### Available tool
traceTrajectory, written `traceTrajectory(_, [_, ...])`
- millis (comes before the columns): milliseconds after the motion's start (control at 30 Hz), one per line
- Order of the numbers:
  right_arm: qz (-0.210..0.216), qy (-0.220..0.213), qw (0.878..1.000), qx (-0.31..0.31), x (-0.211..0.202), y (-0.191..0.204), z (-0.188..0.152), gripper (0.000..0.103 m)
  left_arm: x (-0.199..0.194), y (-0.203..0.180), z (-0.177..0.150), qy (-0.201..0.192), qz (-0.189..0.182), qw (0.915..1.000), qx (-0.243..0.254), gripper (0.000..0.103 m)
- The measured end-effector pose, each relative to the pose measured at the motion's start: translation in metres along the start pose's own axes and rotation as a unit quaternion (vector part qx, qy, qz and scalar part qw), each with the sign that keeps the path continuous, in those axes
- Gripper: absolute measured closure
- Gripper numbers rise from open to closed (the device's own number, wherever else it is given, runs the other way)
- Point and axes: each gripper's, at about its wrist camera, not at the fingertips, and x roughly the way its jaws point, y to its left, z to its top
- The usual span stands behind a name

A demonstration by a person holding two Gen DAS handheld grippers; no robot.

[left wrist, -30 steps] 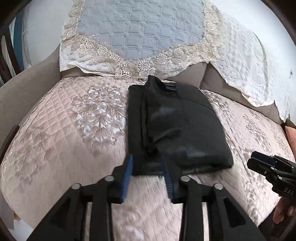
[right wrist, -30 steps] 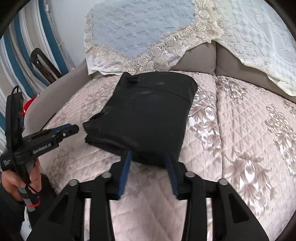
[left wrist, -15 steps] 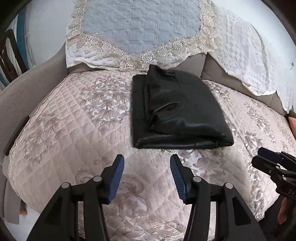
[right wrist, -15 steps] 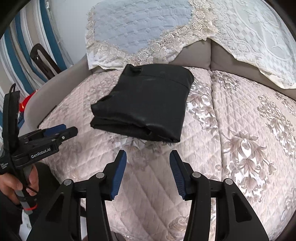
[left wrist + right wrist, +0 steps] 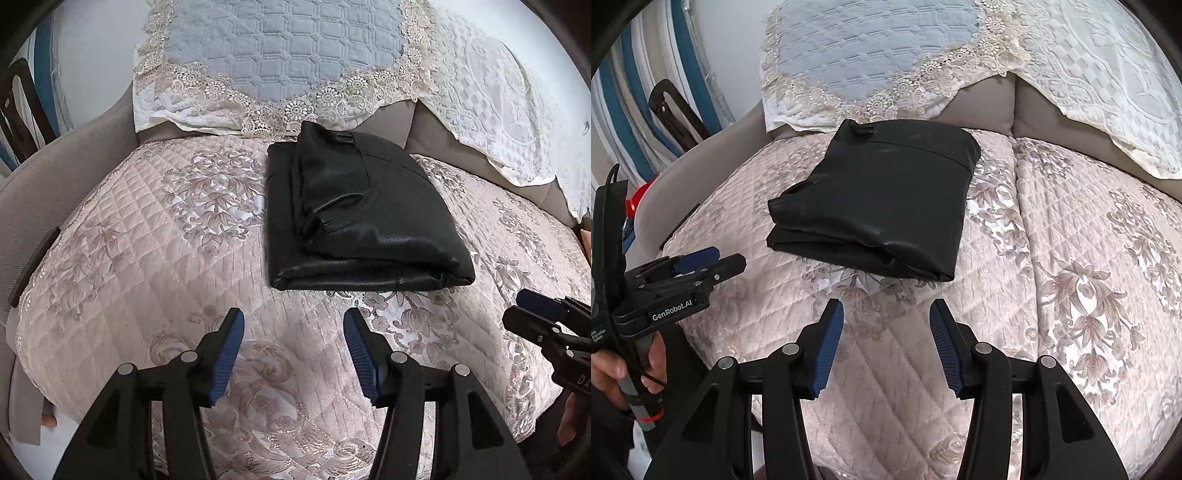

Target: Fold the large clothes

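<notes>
Sofa [image 5: 122, 236]: one quilted seat, ahead of and under both tools.
Garment [image 5: 354, 221]: one black folded bundle (leather-like, springy I'd judge), lying just beyond both tips, touched by neither.
Left gripper [image 5: 293, 350]: jaws just opened, parted about halfway, nothing between.
Right gripper [image 5: 886, 343]: likewise parted, empty.
Risk: stiff layers may spring open unpressed; a nudge could skew them.

My left wrist camera looks steeply down along my open left gripper [image 5: 293, 328] from close above the quilted beige sofa cover [image 5: 147, 258]. My right one does likewise, from further right — both share the folded black leather garment [image 5: 362, 218] [image 5: 882, 199], lying further off.
</notes>
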Motion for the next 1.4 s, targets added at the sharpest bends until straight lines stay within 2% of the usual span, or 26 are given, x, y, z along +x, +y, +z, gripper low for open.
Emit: traceTrajectory(1400, [0.000,0.001,1.000,-0.002,-0.0007,0.0051,0.0001,0.053,-0.0051,-0.0043,-0.0017,-0.001,0.010,0.9999,-0.001,0.041])
